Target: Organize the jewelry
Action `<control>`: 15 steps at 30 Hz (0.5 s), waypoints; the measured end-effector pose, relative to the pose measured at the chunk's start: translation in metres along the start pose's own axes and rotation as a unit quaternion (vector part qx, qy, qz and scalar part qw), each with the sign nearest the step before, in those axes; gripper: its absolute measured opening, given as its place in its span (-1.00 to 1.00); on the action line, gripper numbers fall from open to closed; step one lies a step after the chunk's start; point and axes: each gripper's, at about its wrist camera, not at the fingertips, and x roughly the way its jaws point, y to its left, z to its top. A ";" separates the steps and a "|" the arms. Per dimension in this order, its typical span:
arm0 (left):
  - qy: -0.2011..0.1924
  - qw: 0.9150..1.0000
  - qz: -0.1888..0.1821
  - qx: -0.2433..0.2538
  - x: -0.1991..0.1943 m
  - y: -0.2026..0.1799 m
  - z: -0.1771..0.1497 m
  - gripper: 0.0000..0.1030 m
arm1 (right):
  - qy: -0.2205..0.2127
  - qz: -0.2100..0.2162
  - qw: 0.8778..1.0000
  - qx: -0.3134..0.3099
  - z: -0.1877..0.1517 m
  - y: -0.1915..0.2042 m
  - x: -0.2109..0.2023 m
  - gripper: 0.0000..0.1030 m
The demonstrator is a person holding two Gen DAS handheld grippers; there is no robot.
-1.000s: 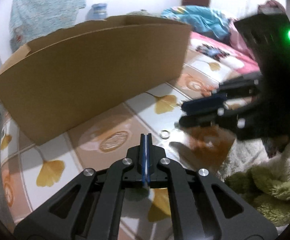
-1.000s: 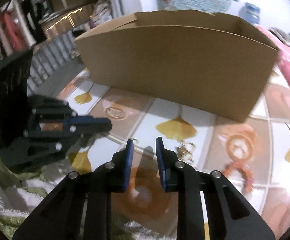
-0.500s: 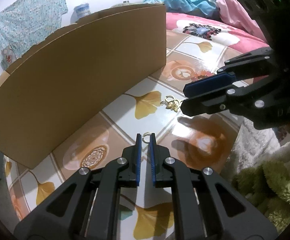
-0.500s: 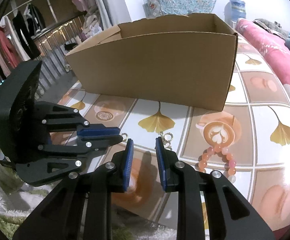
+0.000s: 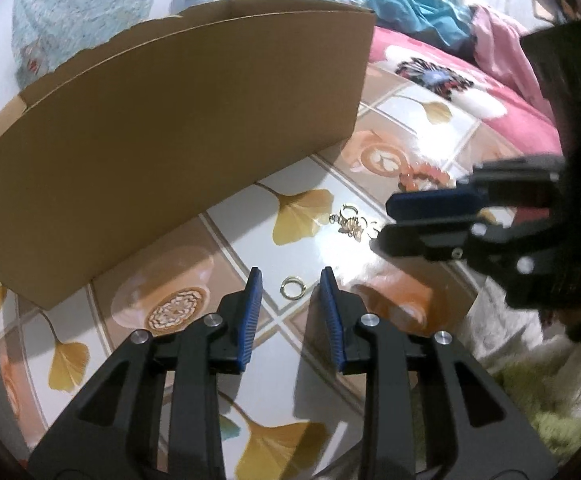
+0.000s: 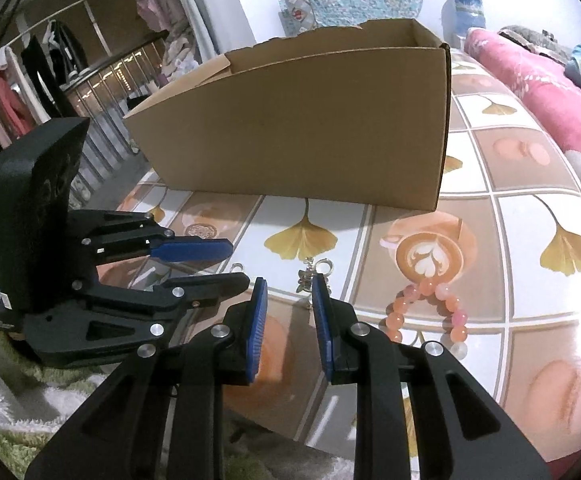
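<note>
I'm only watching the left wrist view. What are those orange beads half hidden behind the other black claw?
Observer: A bead bracelet, a full loop of peach and pink beads. It lies flat on the table, just right of the right gripper.
Operator: Is that claw holding anything?
Observer: No. Its own camera shows the pads apart with nothing between them. The butterfly-charm earrings lie just past its tips.
Operator: What's off to the left of the cardboard box?
Observer: A rail of hanging clothes, pink and black, which your view never shows.
</note>
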 end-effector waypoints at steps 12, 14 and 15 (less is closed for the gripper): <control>-0.004 1.000 0.013 0.002 -0.001 -0.002 -0.001 -0.79 | -0.008 -0.005 1.000 0.010 0.001 -0.006 -0.001 -0.55; -0.005 1.000 0.011 -0.002 -0.002 0.000 -0.002 -0.79 | -0.007 -0.007 1.000 0.009 0.001 -0.005 -0.002 -0.55; -0.007 1.000 0.011 -0.006 -0.003 0.003 -0.002 -0.79 | -0.007 -0.007 1.000 0.007 0.001 -0.004 -0.002 -0.55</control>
